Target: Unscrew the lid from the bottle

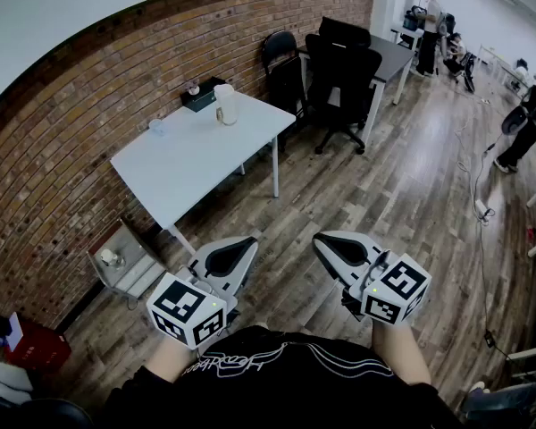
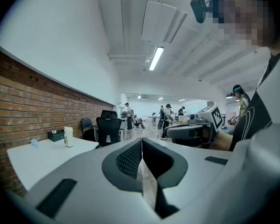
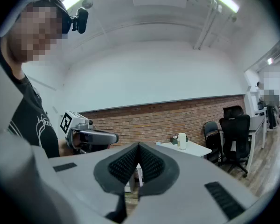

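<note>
A pale bottle (image 1: 225, 104) with a white lid stands near the far end of the white table (image 1: 188, 164); it also shows small as the bottle (image 2: 68, 136) in the left gripper view and the bottle (image 3: 181, 141) in the right gripper view. My left gripper (image 1: 248, 243) and right gripper (image 1: 320, 241) are held close to my chest, well short of the table, tips turned toward each other. Both are shut with nothing between the jaws. The left gripper (image 2: 141, 146) and right gripper (image 3: 138, 153) each see the other across the gap.
A dark green box (image 1: 199, 95) sits by the bottle, a small clear cup (image 1: 156, 126) near the wall. Black office chairs (image 1: 339, 83) and a grey desk (image 1: 389, 61) stand beyond. A low shelf (image 1: 125, 262) is by the brick wall. People stand far off.
</note>
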The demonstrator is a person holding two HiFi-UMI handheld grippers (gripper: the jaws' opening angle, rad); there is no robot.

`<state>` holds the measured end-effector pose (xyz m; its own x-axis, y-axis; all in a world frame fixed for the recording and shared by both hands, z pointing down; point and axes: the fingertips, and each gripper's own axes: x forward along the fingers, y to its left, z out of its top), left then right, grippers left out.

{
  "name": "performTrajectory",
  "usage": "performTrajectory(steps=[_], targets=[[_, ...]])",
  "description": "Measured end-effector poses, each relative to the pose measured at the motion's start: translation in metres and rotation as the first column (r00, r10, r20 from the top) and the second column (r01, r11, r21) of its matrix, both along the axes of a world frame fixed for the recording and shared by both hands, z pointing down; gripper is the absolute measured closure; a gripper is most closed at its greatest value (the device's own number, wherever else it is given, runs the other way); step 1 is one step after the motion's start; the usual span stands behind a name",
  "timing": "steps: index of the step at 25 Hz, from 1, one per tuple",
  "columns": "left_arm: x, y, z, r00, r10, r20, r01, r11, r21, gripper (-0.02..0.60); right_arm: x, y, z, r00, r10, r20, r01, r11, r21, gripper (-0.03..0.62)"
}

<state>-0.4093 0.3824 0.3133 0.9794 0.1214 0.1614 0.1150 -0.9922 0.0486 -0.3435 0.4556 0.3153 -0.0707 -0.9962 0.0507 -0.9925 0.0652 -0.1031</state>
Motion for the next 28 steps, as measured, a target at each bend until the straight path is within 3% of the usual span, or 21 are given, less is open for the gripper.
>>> performTrajectory(steps=[5,13,15,18,19,21,25,28], targets=[[0.008,0.006,0.003,1.000,0.003,0.011,-0.003,1.000,0.005,0.551,0.009,0.007,0.003,1.000,0.010,0.020,-0.010,1.000,-0.006,0.602],[0.016,-0.010,0.032,0.999,-0.017,0.044,0.020,0.996,-0.083,0.549,0.022,0.014,0.031,0.995,0.088,0.038,-0.087,0.996,-0.032,0.603],[0.019,-0.017,0.037,0.998,-0.034,0.043,0.038,0.996,-0.083,0.549,0.026,0.016,0.037,0.992,0.097,0.075,-0.095,0.995,-0.029,0.587],[0.026,-0.029,0.040,0.998,-0.045,0.033,0.048,0.994,-0.096,0.542,0.037,0.014,0.043,0.988,0.118,0.101,-0.116,0.993,-0.017,0.469],[0.030,-0.035,0.042,0.999,-0.045,0.030,0.048,0.994,-0.098,0.509,0.042,0.012,0.045,0.986,0.128,0.102,-0.127,0.992,-0.017,0.434],[0.036,-0.047,0.047,0.999,-0.046,0.029,0.049,0.993,-0.108,0.375,0.052,0.005,0.051,0.983,0.143,0.110,-0.142,0.990,-0.023,0.397],[0.055,-0.078,0.060,0.998,-0.061,0.031,0.064,0.991,-0.120,0.281,0.075,-0.019,0.060,0.982,0.150,0.118,-0.147,0.989,-0.033,0.327],[0.077,-0.111,0.071,0.996,-0.078,0.044,0.084,0.988,-0.133,0.253,0.102,-0.048,0.064,0.982,0.149,0.114,-0.145,0.988,-0.044,0.307]])
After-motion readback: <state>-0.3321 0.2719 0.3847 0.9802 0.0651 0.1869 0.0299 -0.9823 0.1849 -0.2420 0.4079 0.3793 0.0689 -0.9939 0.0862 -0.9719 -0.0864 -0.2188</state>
